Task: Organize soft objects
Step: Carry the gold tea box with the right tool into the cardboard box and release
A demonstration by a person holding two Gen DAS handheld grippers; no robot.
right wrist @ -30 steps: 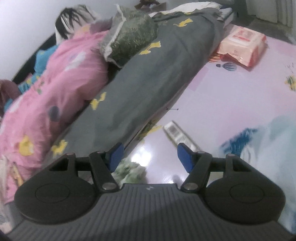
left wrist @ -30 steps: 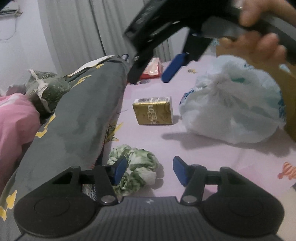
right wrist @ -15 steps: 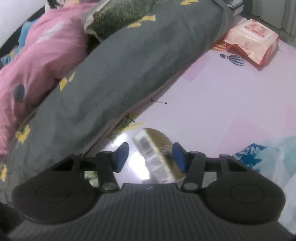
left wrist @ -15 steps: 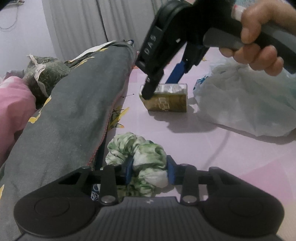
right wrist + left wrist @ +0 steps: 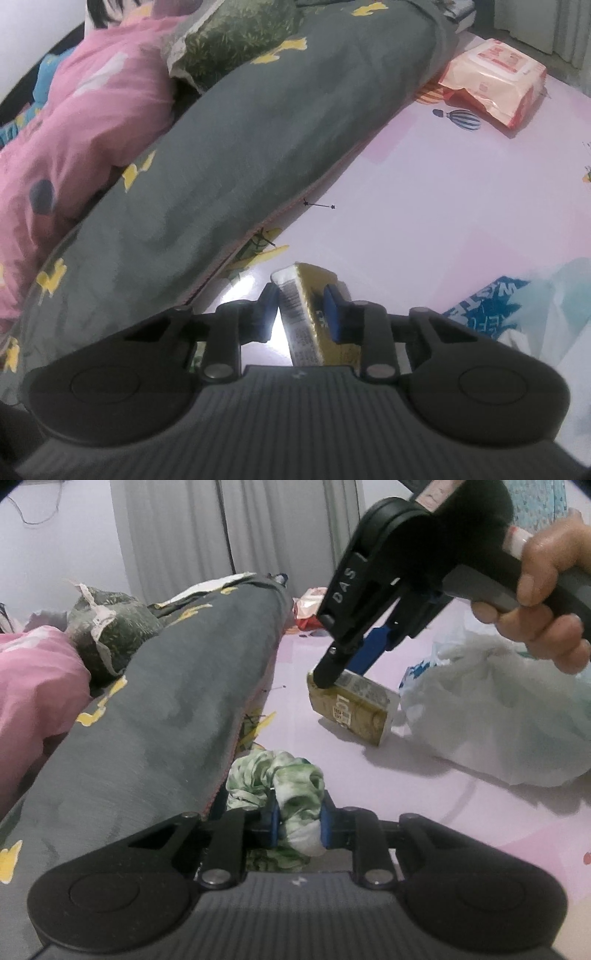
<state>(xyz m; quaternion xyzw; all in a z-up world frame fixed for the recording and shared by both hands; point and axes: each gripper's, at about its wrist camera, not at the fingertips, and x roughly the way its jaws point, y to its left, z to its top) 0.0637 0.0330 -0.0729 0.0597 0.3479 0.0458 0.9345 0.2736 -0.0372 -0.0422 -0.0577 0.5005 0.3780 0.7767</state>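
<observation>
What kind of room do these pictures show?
Probably a bedroom, on a bed: a pink cartoon-printed sheet, a long grey bolster pillow with yellow shapes, a pink quilt, and pale curtains behind.

Both grippers clamped, pointing down.
The left gripper (image 5: 298,821) has just closed, its blue pads pinching soft cloth between them. The right gripper (image 5: 301,301), held by a bare hand (image 5: 546,602), has just been closing on a packet between its pads.

Black grippers: left gripper (image 5: 298,827), right gripper (image 5: 301,312); blue pads, silver pivot screws, ribbed grey housing, white "DAS" lettering.
</observation>
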